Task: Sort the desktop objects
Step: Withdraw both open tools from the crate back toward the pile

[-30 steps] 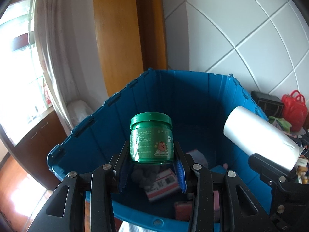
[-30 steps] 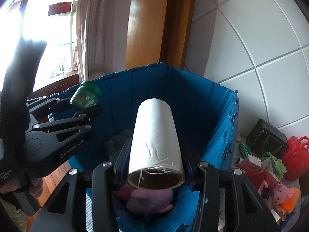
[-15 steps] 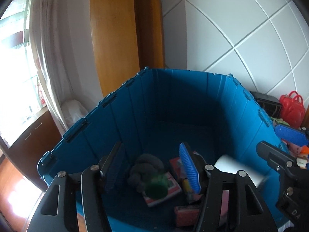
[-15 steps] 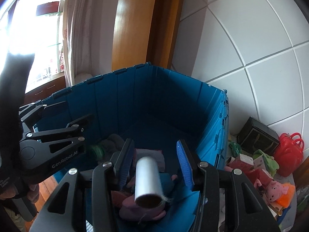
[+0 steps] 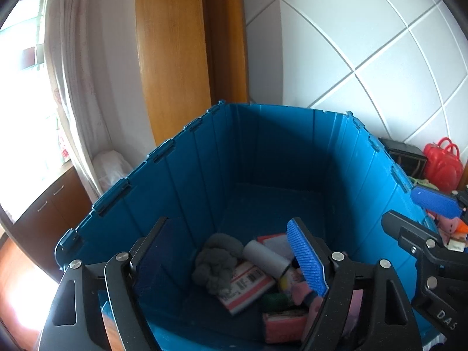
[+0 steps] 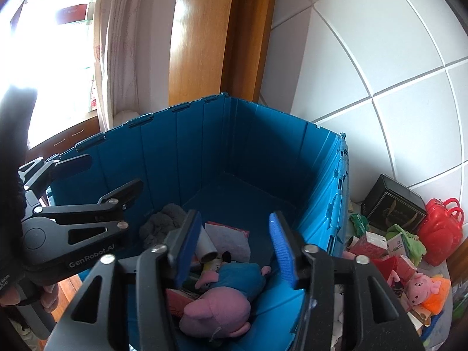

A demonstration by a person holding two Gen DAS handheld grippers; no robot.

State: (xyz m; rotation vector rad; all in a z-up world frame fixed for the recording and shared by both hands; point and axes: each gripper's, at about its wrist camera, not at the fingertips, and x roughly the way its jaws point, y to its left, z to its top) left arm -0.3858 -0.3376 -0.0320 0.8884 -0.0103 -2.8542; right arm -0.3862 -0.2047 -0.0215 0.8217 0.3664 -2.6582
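Observation:
A deep blue crate [image 5: 292, 152] fills both views. My left gripper [image 5: 231, 242] hangs open over its near edge and holds nothing. Below it on the crate floor lie a white paper roll [image 5: 264, 259], a green jar [image 5: 275, 301], a grey cloth [image 5: 216, 263] and a red-and-white box [image 5: 245, 286]. My right gripper [image 6: 234, 234] is also open and empty above the crate [image 6: 263, 146]. Under it lie the roll [image 6: 206, 247] and a pink plush pig in a blue dress [image 6: 222, 301]. The left gripper [image 6: 99, 175] shows at that view's left.
To the right of the crate is a heap of small things: a black box [image 6: 392, 204], a red toy bag [image 6: 441, 231], a pink pig toy [image 6: 421, 286] and green items. A tiled wall, a wooden door frame and a curtain stand behind.
Both grippers opened. The green jar fell from the left one and the white roll from the right one; both now lie on the crate floor.

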